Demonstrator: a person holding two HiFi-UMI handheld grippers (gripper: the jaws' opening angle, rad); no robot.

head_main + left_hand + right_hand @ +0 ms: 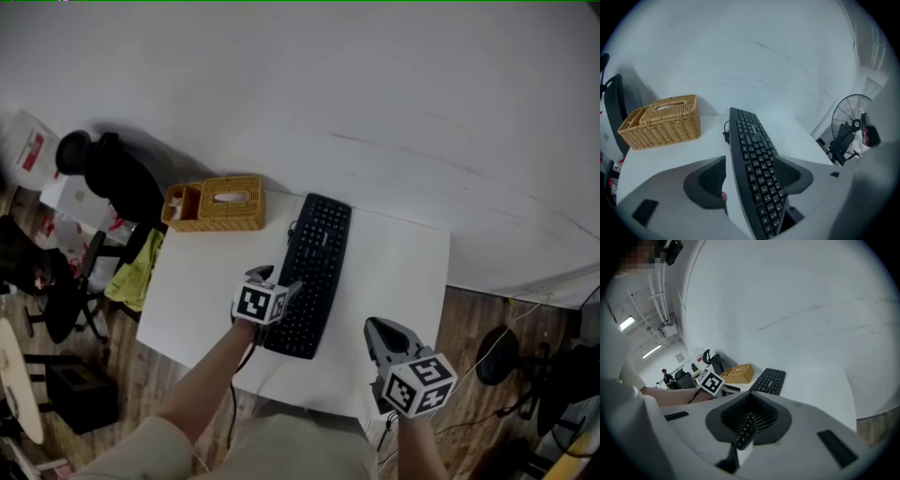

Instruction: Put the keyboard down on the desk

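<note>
Keyboard transfer, single moment. The black keyboard [752, 154] was over the white desk [394, 272], its length running from near to far and its body rolled onto one long edge, keys facing right. The left gripper [757, 176] was clamped across its near end, one jaw against each face. Whether the far end touched the desk could not be told, so the keyboard did not yet lie flat. The right gripper [747, 423] hovered off the desk's near right corner with its jaws drawn together. A small dark strip showed at their seam and could not be identified.

Likely hazards:
- The grip sat at one end of a long body, so its weight could make it pivot or slip in the jaws.
- Opening the jaws while it was rolled on edge could let it slap down or tip onto its keys.
- The cable [726, 133] bunched at the far left could end up trapped underneath.

The wicker basket [216, 204] at far left stood apart from the keyboard.
</note>
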